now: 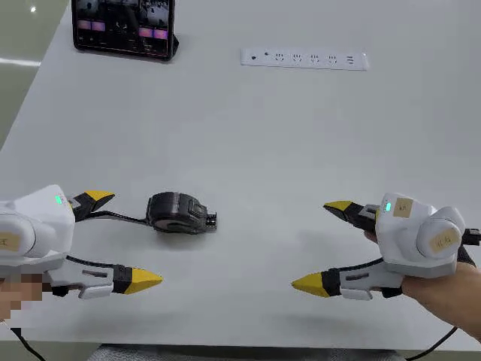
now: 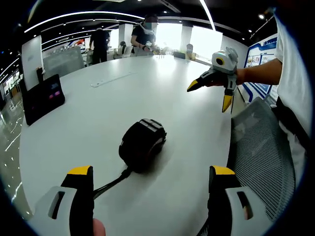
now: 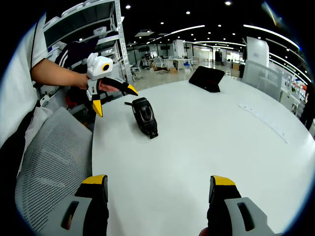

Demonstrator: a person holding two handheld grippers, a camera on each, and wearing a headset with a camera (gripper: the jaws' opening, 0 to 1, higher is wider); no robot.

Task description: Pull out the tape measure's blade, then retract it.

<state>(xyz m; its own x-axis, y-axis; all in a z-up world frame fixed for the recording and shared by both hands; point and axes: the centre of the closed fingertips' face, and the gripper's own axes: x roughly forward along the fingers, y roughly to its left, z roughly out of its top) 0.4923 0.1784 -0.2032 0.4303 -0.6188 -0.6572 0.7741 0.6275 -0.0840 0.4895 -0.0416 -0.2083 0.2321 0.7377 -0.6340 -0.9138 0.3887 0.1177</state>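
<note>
The left tongs (image 1: 126,238) and right tongs (image 1: 319,244) are wide open, holding nothing. Best to grab the small black round tape measure (image 1: 179,213) firmly first — then pinch its blade tip (image 1: 213,220) gently.

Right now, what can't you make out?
- Tape measure: blade hook too small in the head view, and it faces away in the left gripper view.
- Its strap: the end is hidden behind the left gripper in the head view.
- Tablet: top cut off by the head view's edge, screen content too small.
</note>
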